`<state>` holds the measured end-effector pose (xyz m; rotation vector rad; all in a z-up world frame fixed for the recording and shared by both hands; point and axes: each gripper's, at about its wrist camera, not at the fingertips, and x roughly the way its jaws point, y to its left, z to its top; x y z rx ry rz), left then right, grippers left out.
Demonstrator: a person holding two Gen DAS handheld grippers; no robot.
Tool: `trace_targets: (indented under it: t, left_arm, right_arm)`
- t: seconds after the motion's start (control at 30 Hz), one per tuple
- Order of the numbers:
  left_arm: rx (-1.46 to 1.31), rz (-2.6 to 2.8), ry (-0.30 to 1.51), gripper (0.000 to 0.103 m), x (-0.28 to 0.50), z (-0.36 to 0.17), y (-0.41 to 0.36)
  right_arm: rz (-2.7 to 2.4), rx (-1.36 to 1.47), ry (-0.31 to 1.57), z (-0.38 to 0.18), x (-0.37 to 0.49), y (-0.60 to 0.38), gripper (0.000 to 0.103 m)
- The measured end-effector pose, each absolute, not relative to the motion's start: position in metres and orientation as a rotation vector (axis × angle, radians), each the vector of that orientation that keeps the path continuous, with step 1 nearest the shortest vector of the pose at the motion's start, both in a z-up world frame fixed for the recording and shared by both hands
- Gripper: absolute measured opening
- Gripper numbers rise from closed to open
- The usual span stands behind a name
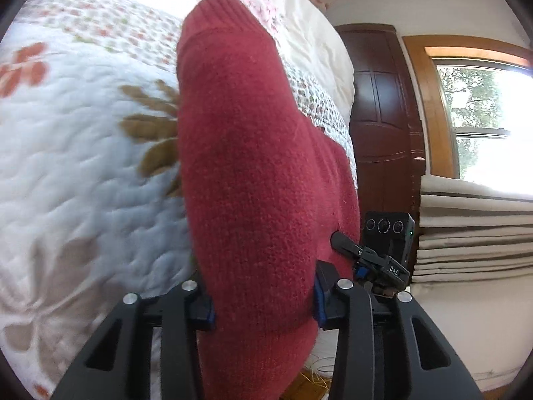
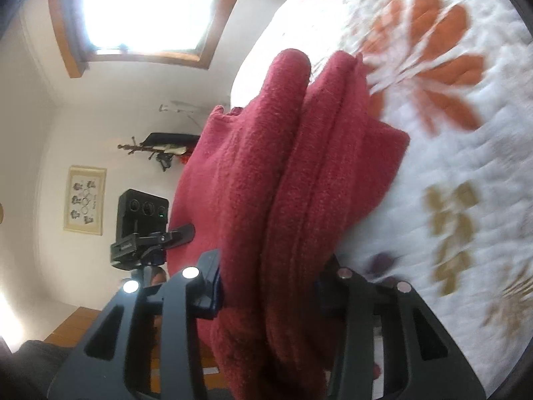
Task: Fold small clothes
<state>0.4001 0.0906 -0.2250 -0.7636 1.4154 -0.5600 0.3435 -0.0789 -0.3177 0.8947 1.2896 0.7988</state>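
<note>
Left gripper (image 1: 263, 303) and right gripper (image 2: 268, 286), each pinching a bunched part of the red sweater (image 1: 246, 173), which hangs lifted beside the floral quilt (image 1: 73, 166) of the bed. To fold well, both grips should probably move together and keep the layers aligned while lowering the bundle flat onto the quilt. The sweater is a thick, fuzzy knit gathered in rounded folds; the quilt is white, stitched and puckered.

White walls, a bright wood-framed window (image 1: 479, 116), dark wooden door (image 1: 379, 116).
</note>
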Motion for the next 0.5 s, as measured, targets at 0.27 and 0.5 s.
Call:
trace_targets:
  t: [0.27, 0.5]
  left_arm:
    - [-0.831, -0.400, 1.428, 0.043, 0.306, -0.244, 0.214]
    - [-0.862, -0.403, 1.405, 0.066, 0.293, -0.278, 0.229]
  right_arm:
    - [0.936, 0.753, 1.441, -0.327, 0.299, 0.055, 0.042]
    - [0.871, 0.706, 1.417, -0.298, 0.306, 0.060, 0.072]
